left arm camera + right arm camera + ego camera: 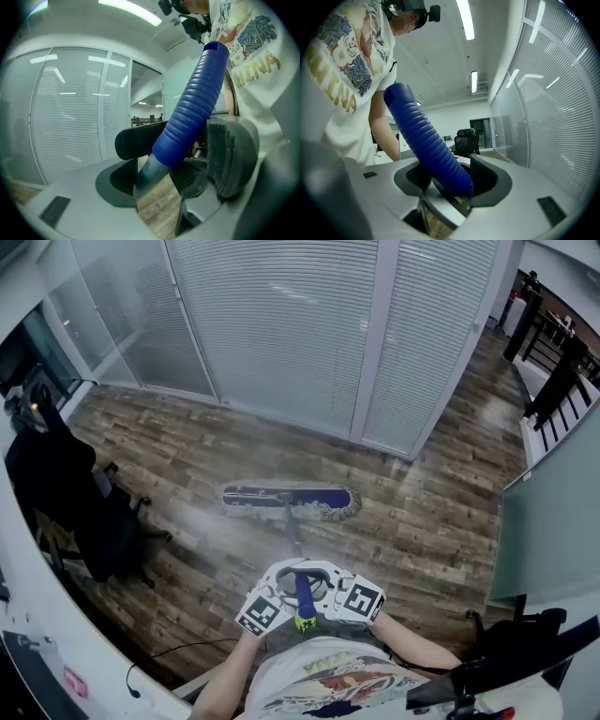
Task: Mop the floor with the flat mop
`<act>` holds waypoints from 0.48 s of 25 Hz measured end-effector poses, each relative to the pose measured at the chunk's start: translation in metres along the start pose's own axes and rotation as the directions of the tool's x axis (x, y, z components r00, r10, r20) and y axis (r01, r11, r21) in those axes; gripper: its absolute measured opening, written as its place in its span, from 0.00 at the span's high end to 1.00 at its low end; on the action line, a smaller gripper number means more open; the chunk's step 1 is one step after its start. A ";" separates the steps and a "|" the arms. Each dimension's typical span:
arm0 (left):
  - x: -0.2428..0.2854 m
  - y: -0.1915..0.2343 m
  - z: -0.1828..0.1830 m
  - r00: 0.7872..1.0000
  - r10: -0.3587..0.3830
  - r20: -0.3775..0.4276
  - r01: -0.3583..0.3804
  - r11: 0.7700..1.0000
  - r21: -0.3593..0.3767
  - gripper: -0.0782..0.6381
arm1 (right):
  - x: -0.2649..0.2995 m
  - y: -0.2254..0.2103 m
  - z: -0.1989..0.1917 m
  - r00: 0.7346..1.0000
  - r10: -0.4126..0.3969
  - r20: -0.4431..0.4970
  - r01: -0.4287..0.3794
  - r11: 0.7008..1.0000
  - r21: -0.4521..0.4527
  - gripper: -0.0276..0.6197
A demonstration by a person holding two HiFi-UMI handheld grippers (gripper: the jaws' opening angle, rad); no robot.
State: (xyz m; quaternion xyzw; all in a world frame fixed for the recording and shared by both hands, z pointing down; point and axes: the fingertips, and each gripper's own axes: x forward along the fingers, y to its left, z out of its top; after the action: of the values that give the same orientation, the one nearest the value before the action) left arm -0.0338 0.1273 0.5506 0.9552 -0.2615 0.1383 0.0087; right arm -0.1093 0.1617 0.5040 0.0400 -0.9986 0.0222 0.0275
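Note:
The flat mop head (291,501), blue with a pale fringe, lies flat on the wood floor ahead of me. Its grey shaft (293,538) runs back to a blue ribbed grip (304,594) with a yellow-green end. Both grippers meet on that grip close in front of my body. The left gripper (286,579) is shut on the grip (192,108), which crosses between its dark pads (136,140). From the other side, my right gripper (321,579) is shut on the same grip (424,136), which slants through its jaws (450,180).
A glass partition with blinds (281,324) closes off the floor beyond the mop. A black office chair (103,521) stands at the left beside a white desk (28,615). A dark railing (562,381) is at the far right, a black bag (516,643) at the lower right.

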 end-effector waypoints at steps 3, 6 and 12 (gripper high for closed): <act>0.008 -0.044 0.003 1.000 -0.006 -0.006 0.007 1.000 0.007 0.63 | -0.032 0.030 -0.003 1.000 -0.010 0.006 0.010 1.000 0.016 0.60; 0.014 -0.088 0.006 1.000 -0.006 -0.007 0.006 1.000 0.003 0.62 | -0.063 0.063 -0.007 1.000 -0.019 0.013 0.018 0.999 0.043 0.60; 0.025 -0.182 0.011 1.000 -0.009 -0.012 0.009 1.000 0.004 0.62 | -0.127 0.132 -0.020 1.000 -0.015 -0.005 0.015 1.000 0.018 0.61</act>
State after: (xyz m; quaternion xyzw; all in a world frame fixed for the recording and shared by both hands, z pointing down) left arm 0.0816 0.2709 0.5567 0.9556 -0.2566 0.1447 0.0092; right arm 0.0073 0.3036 0.5111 0.0479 -0.9979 0.0310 0.0295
